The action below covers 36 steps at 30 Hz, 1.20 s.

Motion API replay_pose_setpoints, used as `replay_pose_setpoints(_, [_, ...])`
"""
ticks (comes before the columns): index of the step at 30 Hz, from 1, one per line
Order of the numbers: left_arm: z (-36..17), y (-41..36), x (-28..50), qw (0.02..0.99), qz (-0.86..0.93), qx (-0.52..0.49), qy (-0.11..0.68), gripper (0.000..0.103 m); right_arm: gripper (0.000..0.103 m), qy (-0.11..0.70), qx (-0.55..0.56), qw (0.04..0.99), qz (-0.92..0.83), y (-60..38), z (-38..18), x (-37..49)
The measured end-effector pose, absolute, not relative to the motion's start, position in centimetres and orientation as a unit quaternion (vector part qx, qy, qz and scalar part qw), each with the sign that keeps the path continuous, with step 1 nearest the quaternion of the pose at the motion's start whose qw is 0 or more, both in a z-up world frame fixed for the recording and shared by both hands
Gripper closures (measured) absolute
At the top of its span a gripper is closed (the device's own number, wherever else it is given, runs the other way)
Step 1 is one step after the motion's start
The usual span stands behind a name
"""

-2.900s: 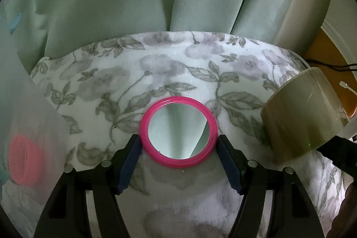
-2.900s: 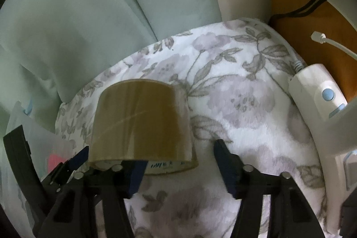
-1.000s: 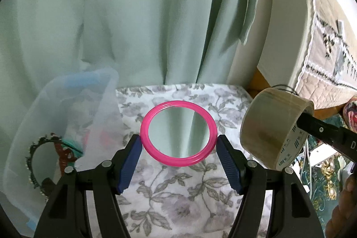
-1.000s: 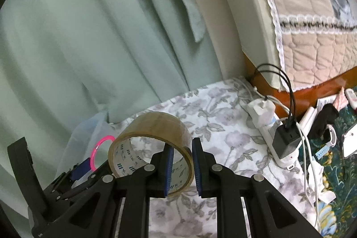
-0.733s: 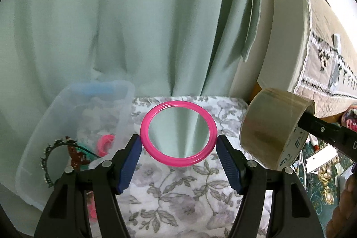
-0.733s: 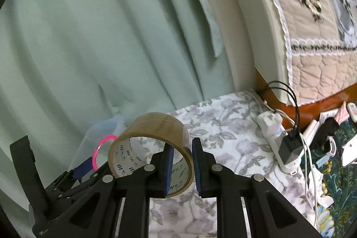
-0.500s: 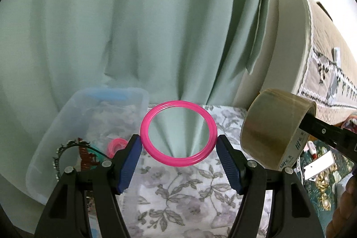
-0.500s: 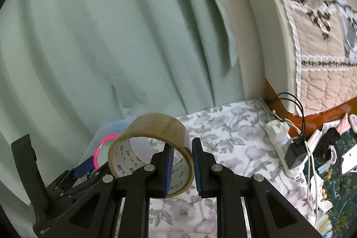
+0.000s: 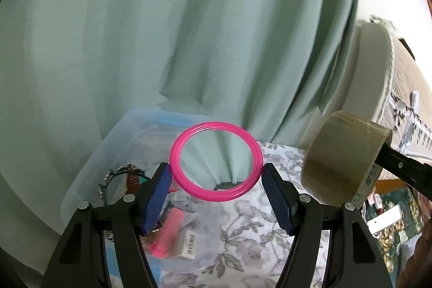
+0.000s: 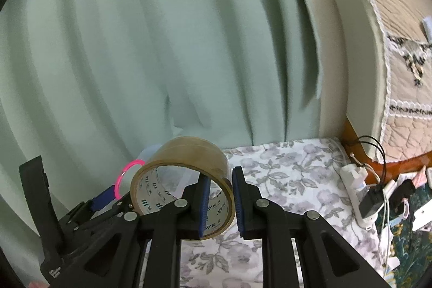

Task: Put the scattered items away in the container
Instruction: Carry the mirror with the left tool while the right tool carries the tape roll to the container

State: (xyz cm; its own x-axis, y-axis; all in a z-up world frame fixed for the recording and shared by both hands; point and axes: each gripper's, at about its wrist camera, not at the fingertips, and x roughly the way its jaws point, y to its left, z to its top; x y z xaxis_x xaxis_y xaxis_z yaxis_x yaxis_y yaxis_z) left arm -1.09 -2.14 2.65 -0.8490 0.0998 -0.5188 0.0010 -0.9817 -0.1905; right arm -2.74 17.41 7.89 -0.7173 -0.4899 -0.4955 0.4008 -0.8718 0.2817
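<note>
My left gripper point(image 9: 216, 177) is shut on a round pink-rimmed mirror point(image 9: 216, 161), held in the air above the clear plastic container point(image 9: 89, 169). Inside the container lie a beaded hair band point(image 9: 113, 177), a pink item point(image 9: 170, 231) and other small things. My right gripper point(image 10: 220, 200) is shut on the wall of a roll of brown packing tape point(image 10: 186, 153), also lifted; the same roll point(image 9: 340, 166) shows at the right of the left wrist view. In the right wrist view the mirror's pink rim point(image 10: 124, 174) peeks out left of the tape.
A floral cloth point(image 10: 283, 174) covers the surface. A pale green curtain point(image 9: 189, 31) hangs behind. A white power strip with plugs and cables point(image 10: 359, 193) lies at the right edge, beside a quilted padded board point(image 10: 391, 58). Small clutter sits on a dark patterned floor point(image 10: 405, 234).
Both grippers rose from the cloth with the mirror and the tape and kept lifting. The container has come more fully into the left wrist view, lower left.
</note>
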Motion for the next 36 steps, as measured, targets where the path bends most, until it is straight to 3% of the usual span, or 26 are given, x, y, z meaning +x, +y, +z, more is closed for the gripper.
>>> replay_pose_setpoints(17, [1.5, -11.3, 0.5, -0.041, 0.950, -0.262, -0.165, 0.033, 0.085, -0.016, 0.296, 0.302, -0.906, 8.8, 8.1, -1.8])
replay_pose_setpoints(36, [-0.8, -15.7, -0.9, -0.061, 0.934, -0.286, -0.206, 0.033, 0.085, 0.024, 0.339, 0.331, -0.880, 3.5, 5.3, -3.6])
